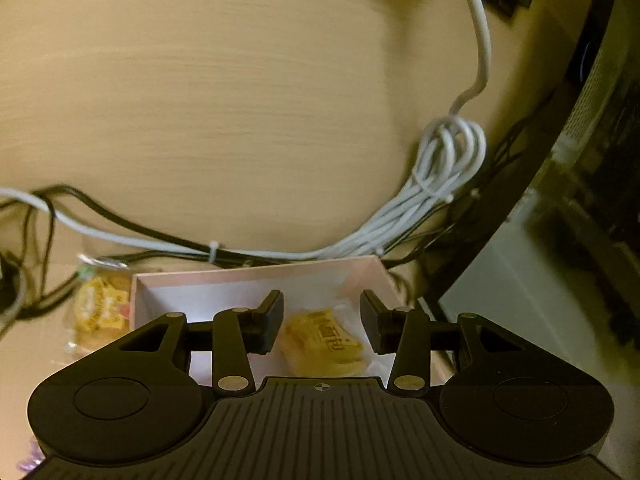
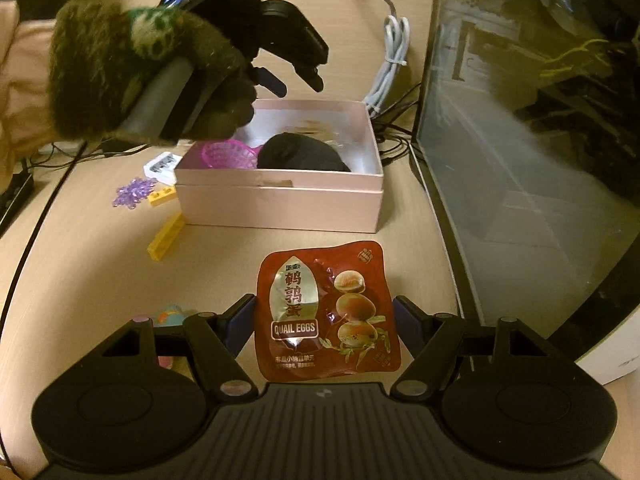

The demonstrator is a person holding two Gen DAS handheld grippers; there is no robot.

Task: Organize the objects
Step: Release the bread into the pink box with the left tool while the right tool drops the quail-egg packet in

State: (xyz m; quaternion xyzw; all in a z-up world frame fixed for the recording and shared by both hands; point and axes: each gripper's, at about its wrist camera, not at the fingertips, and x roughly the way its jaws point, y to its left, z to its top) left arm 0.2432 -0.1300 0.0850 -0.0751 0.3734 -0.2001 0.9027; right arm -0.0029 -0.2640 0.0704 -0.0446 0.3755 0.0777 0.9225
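My right gripper (image 2: 324, 322) is shut on a red quail egg packet (image 2: 326, 312), held flat by its two side edges just above the table. Beyond it stands an open pink box (image 2: 280, 200) holding a black bundle (image 2: 304, 156), a pink basket (image 2: 228, 154) and a yellow snack packet (image 2: 316, 128). A hand in a furry glove (image 2: 140, 76) holds my left gripper (image 2: 298, 86) over the box's far side. In the left wrist view that gripper (image 1: 322, 320) is open above the box (image 1: 256, 280), with the yellow packet (image 1: 324, 340) lying below the gap.
Left of the box lie two yellow bricks (image 2: 166, 236), purple beads (image 2: 134, 192) and a small white part (image 2: 160, 166). A second yellow packet (image 1: 100, 312) lies outside the box. White cable coils (image 1: 440, 184) and black wires run behind. A glass-sided case (image 2: 520, 160) walls the right.
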